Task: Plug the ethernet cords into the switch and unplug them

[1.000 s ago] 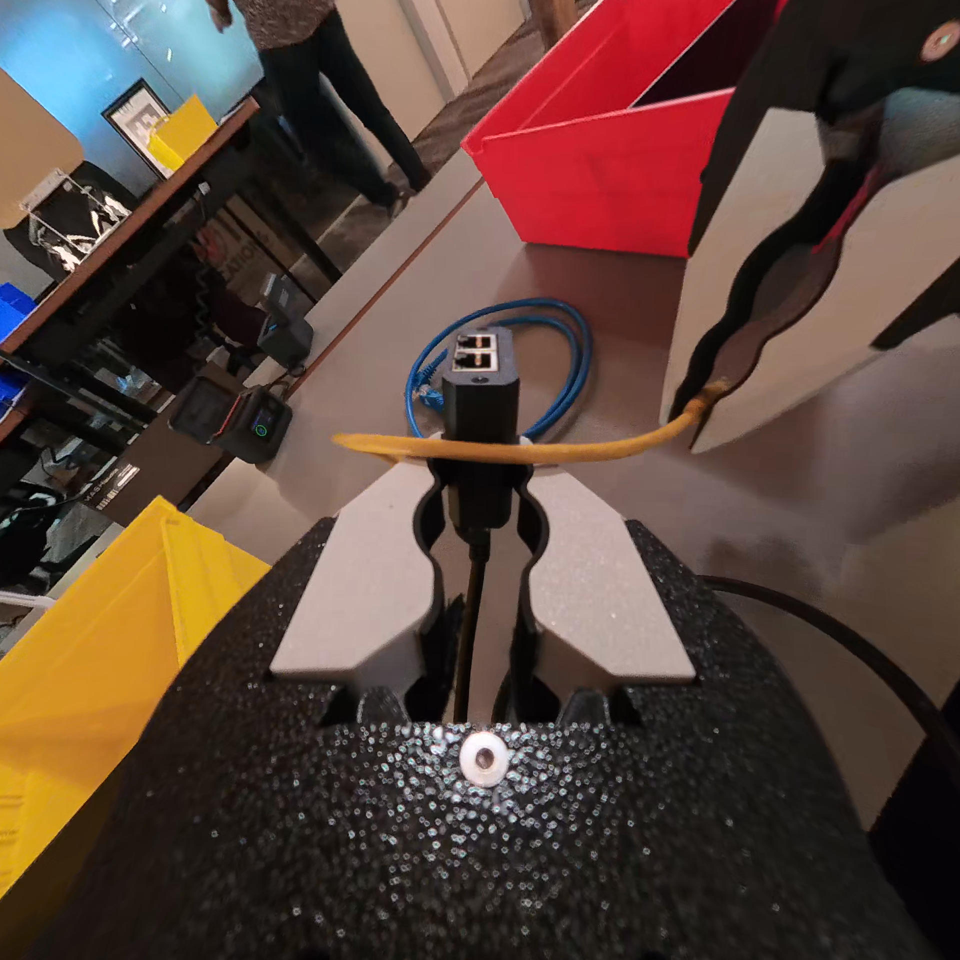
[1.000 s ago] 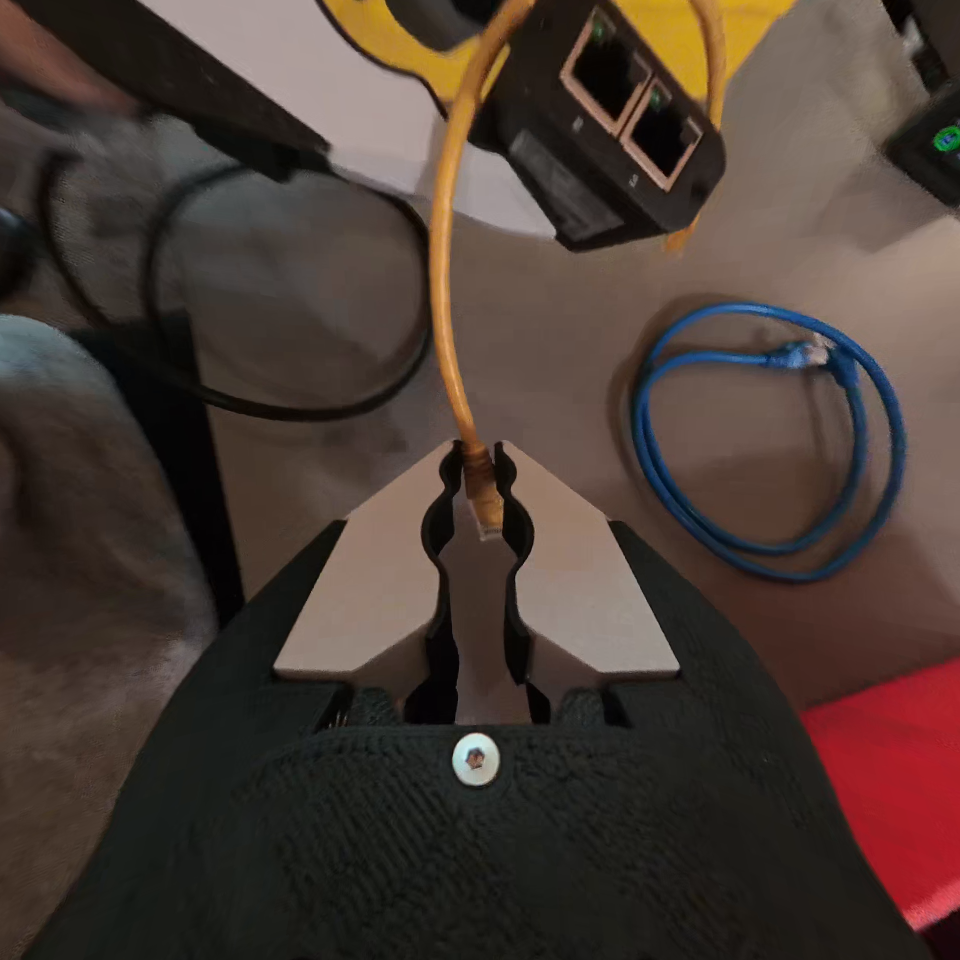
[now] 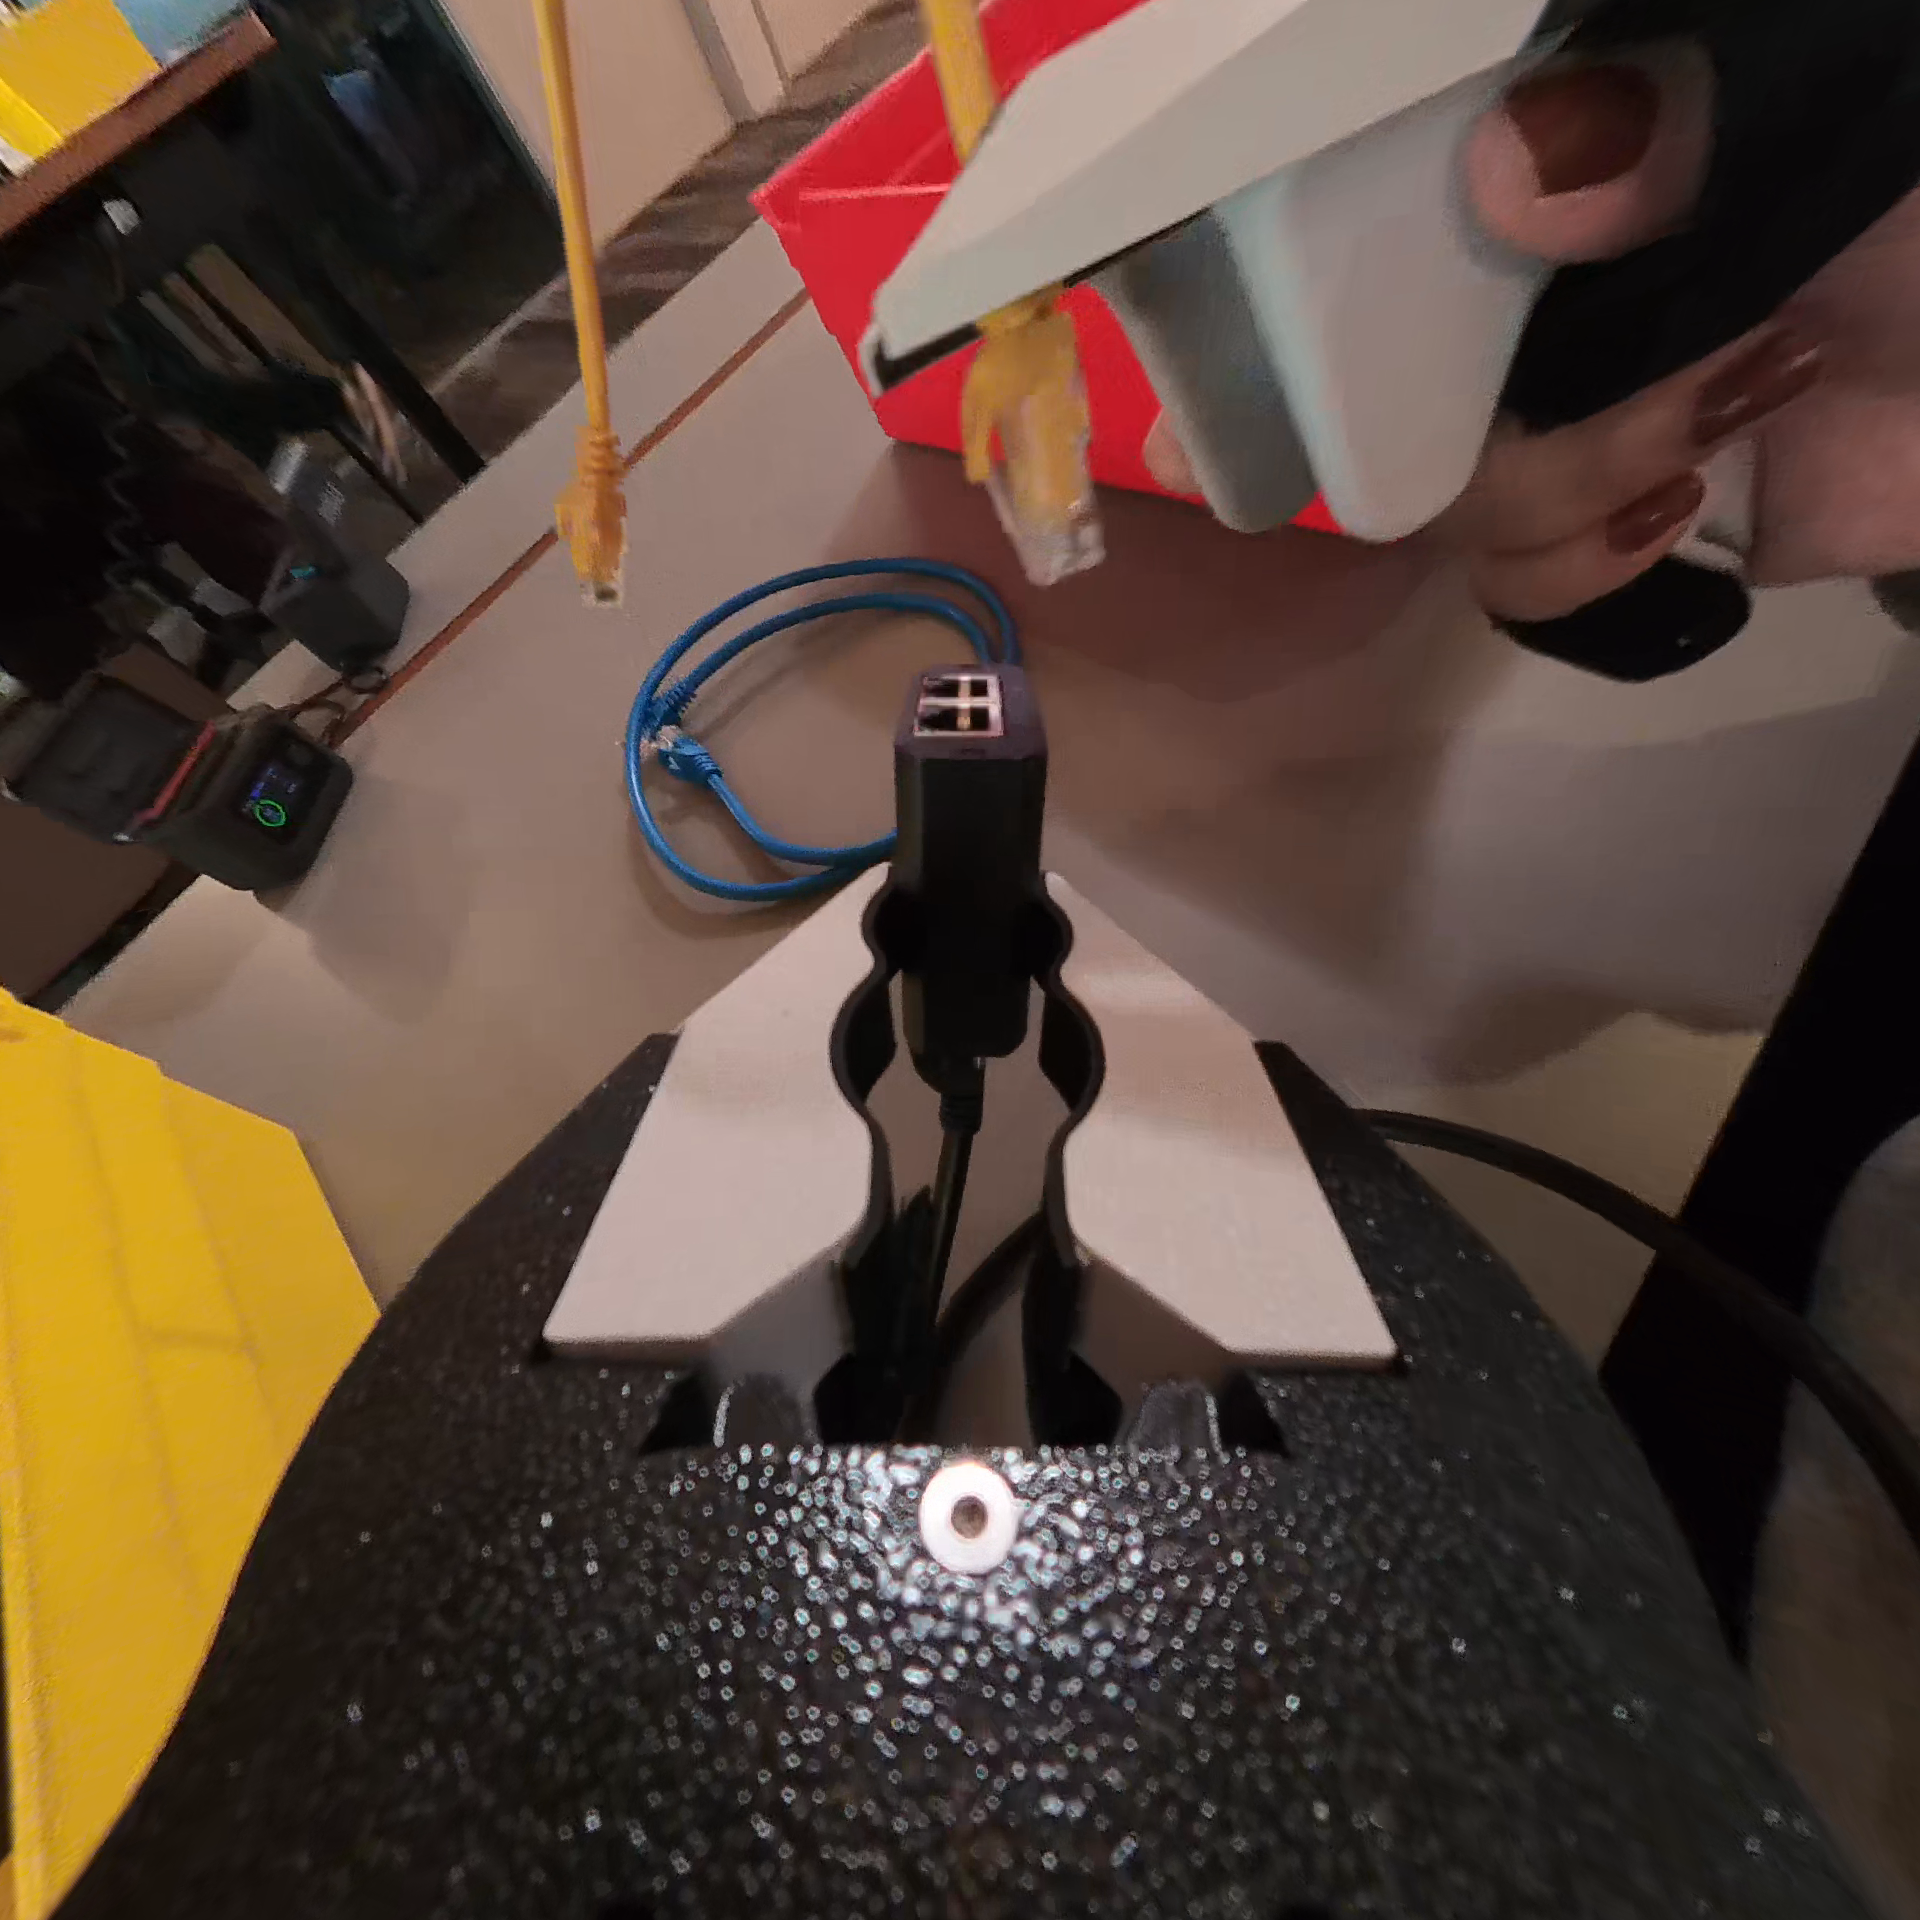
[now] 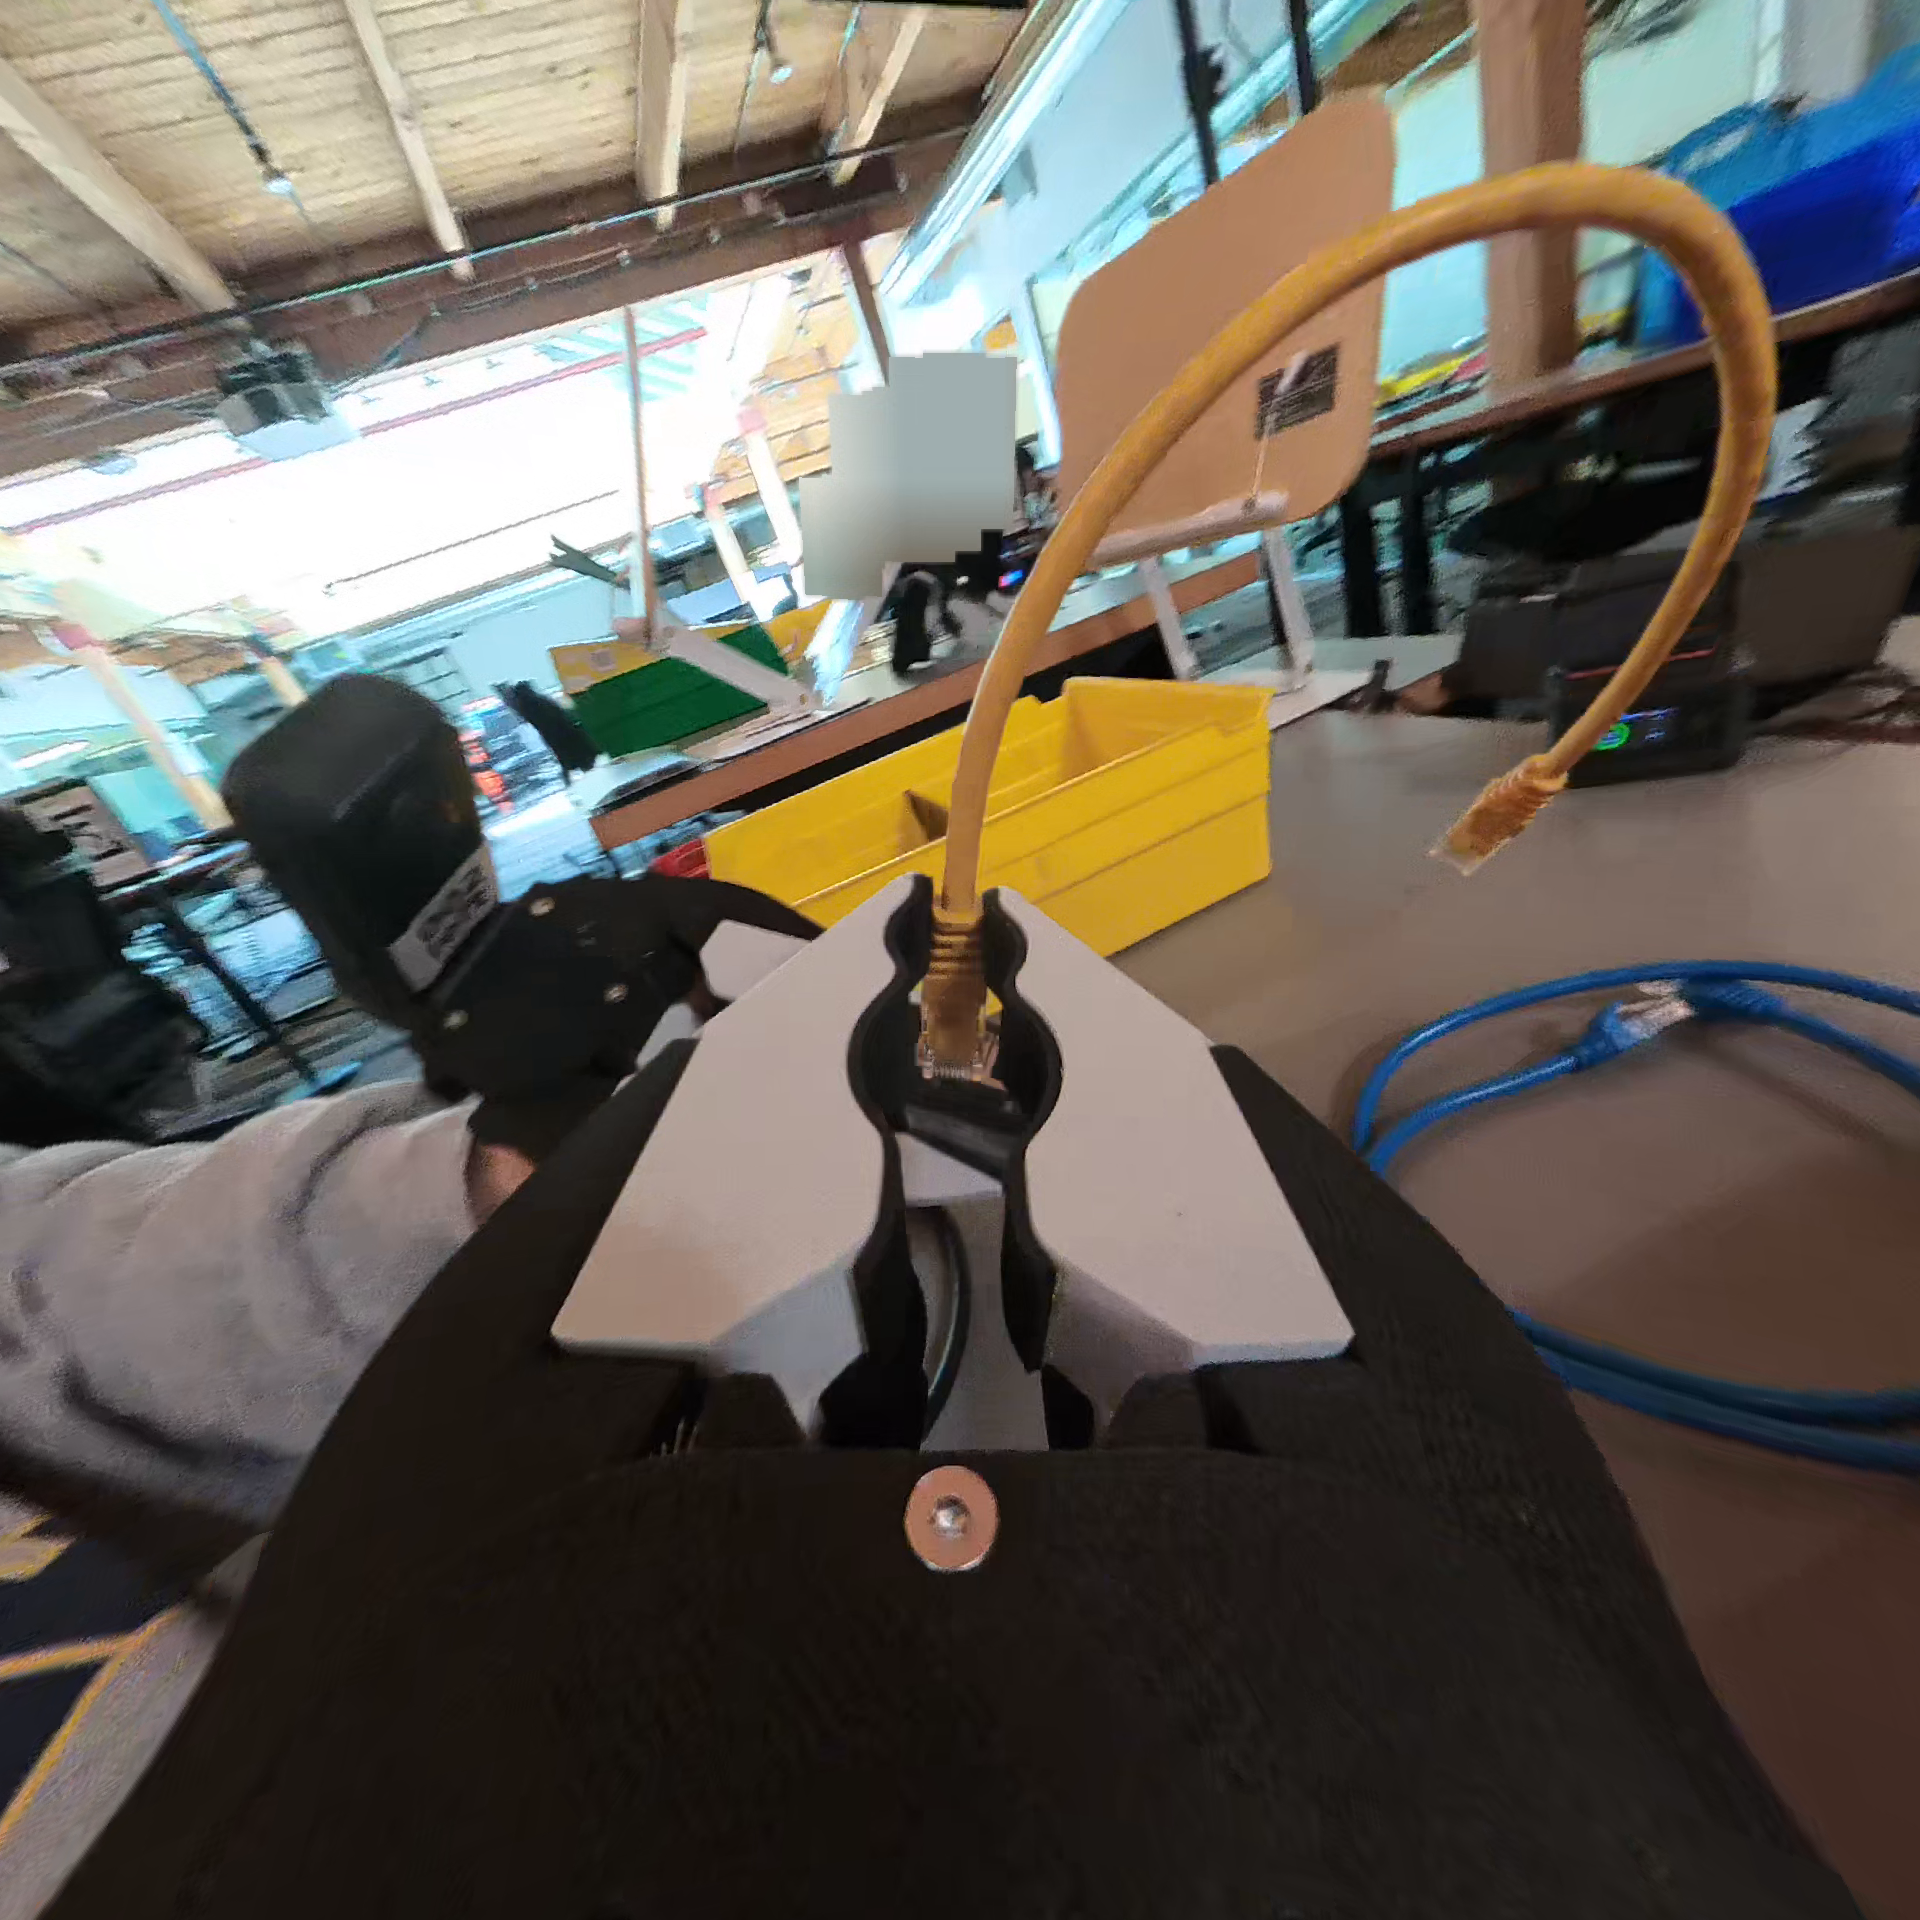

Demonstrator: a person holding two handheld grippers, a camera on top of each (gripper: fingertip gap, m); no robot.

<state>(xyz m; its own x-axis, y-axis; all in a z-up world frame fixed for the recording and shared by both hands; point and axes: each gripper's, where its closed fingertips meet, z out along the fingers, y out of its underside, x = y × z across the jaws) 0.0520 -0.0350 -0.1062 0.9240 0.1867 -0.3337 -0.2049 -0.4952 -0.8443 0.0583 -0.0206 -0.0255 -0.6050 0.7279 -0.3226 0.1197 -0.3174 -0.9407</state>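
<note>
A workshop hall with a plank ceiling [image 4: 436,114] on exposed wooden beams; bright daylight pours through far windows [image 4: 343,499]. Long wood-edged benches [image 4: 1558,384] stand far right on dark legs. The near grey tabletop [image 3: 1299,831] fills the foreground, with dark floor [image 3: 675,229] beyond it.

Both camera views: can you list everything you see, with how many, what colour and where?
Switch: one, black, upright in the left gripper, ports empty.
Yellow cord: one, held at one plug, arching up, other plug dangling.
Blue cord: one, coiled on the table.
Table: one, grey.
Yellow bin: one, far table edge.
Red bin: one, behind the switch.
Power unit: one, dark, lit screen, table edge.
Left gripper: shut on the switch.
Right gripper: shut on the cord's plug.
</note>
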